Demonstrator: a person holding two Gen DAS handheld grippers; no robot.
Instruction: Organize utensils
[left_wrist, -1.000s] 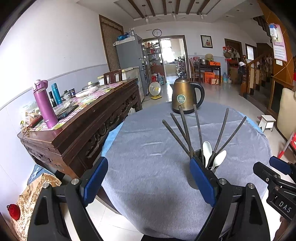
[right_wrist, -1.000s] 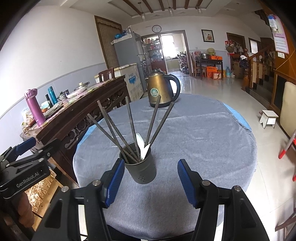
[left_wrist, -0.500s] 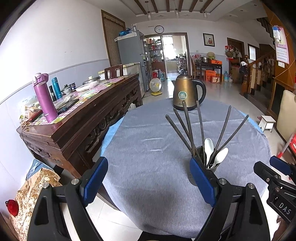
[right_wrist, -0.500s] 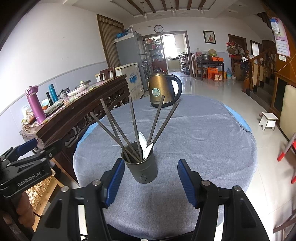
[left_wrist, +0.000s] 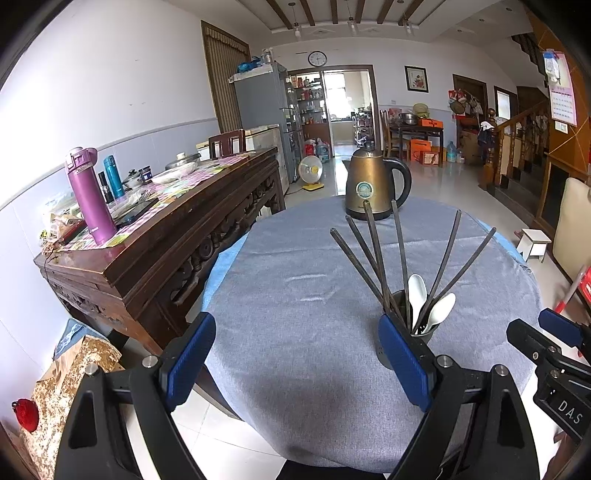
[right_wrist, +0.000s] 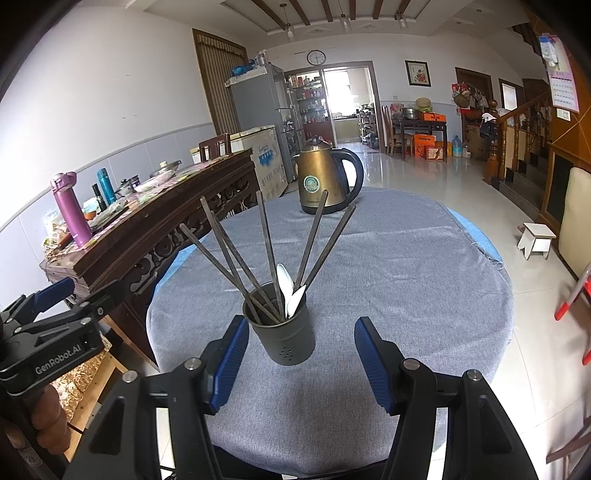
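A dark grey utensil holder (right_wrist: 282, 339) stands on the round table's grey cloth (right_wrist: 388, 266). It holds several dark chopsticks (right_wrist: 236, 266) fanned outward and two white spoons (right_wrist: 290, 291). My right gripper (right_wrist: 299, 363) is open and empty, just in front of the holder. In the left wrist view the holder (left_wrist: 413, 334) sits partly behind my right finger, with chopsticks (left_wrist: 376, 258) and spoons (left_wrist: 424, 302) showing. My left gripper (left_wrist: 299, 360) is open and empty over the table's near edge, left of the holder.
A bronze kettle (right_wrist: 325, 181) stands at the table's far side. A carved wooden sideboard (left_wrist: 159, 236) with a purple flask (left_wrist: 90, 199) and clutter runs along the left. A white stool (right_wrist: 535, 240) and stairs are at the right.
Both grippers have drawn back and risen slightly from the holder. The holder and utensils have not moved.
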